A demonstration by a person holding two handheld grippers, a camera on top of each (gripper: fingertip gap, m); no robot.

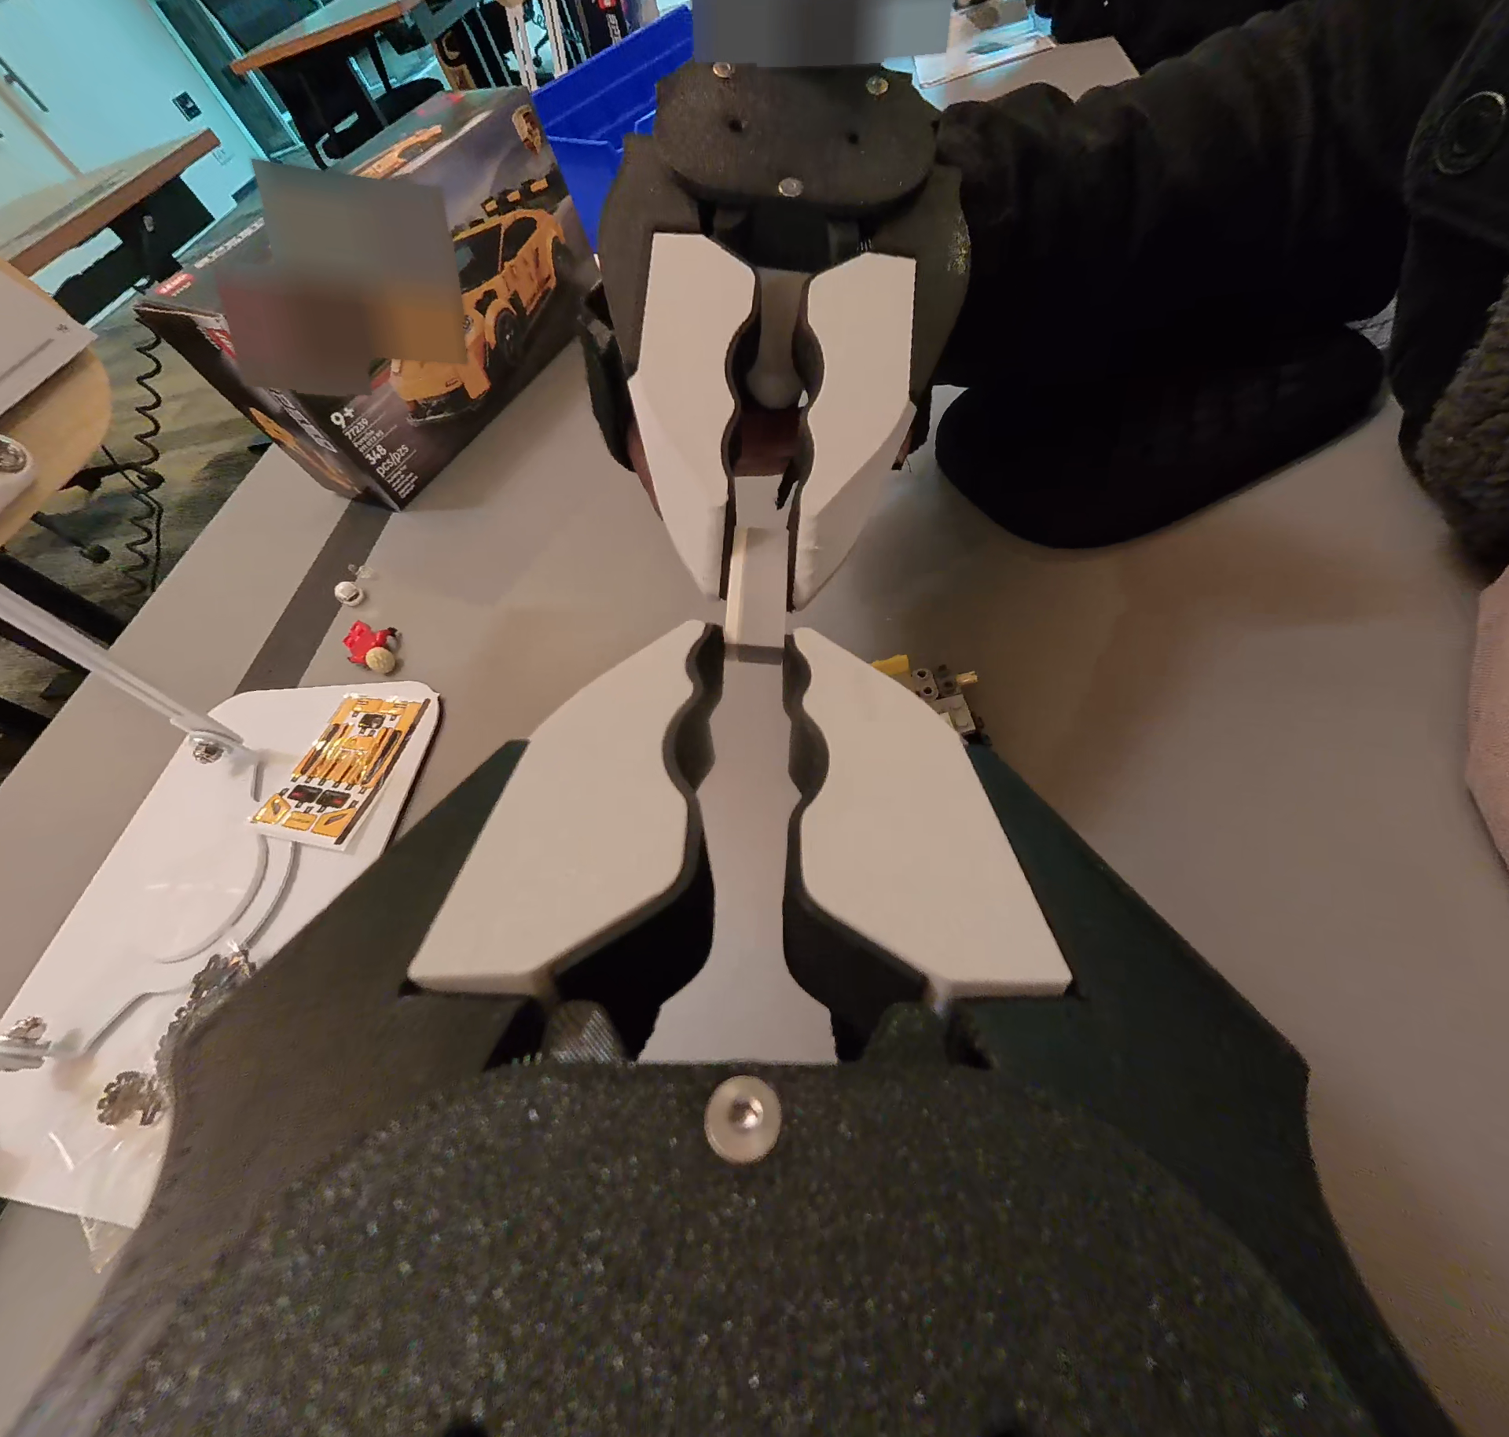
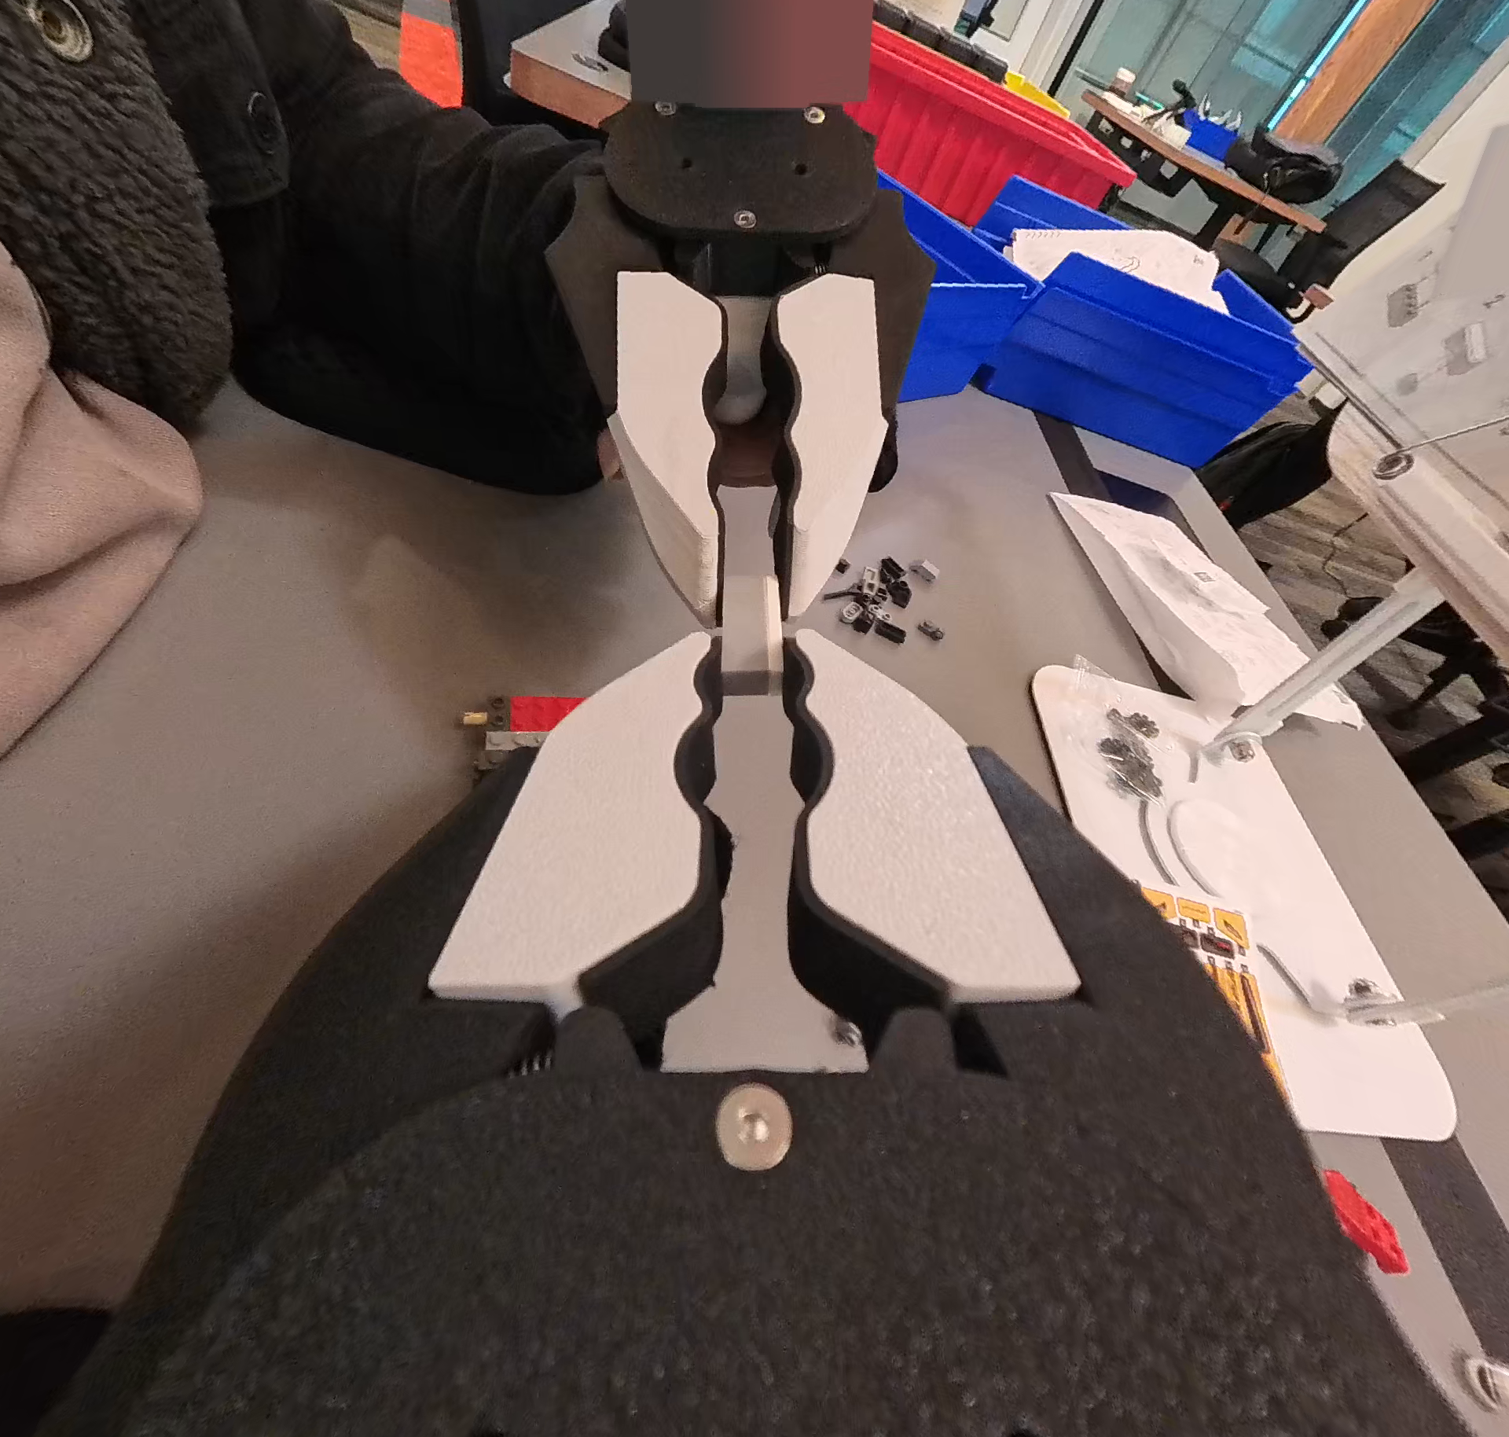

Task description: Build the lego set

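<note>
My two grippers face each other tip to tip above the grey table (image 1: 1143, 744). A long white piece (image 1: 755, 581) with a dark band near one end spans between them. My left gripper (image 1: 753, 646) is shut on its near end. My right gripper (image 1: 758, 599) holds the far end. In the right wrist view, my right gripper (image 2: 751, 650) is shut on the same white piece (image 2: 747, 622), and the left gripper (image 2: 751, 615) grips it from the far side. A partial grey, yellow and red build (image 1: 939, 687) (image 2: 523, 724) lies beside the tips.
A set box (image 1: 392, 320) stands at the table's far left. A sticker sheet (image 1: 343, 769) lies on a white base plate (image 1: 122, 949). Small red parts (image 1: 371, 642) and a pile of black parts (image 2: 886, 601) lie loose. Blue bins (image 2: 1127, 352), a booklet (image 2: 1184, 605) and a dark sleeve (image 1: 1143, 295) are nearby. Left and right tips are no more than a few centimetres apart. The white base plate (image 1: 122, 949) is about 35 centimeters from both grippers' fingertips.
</note>
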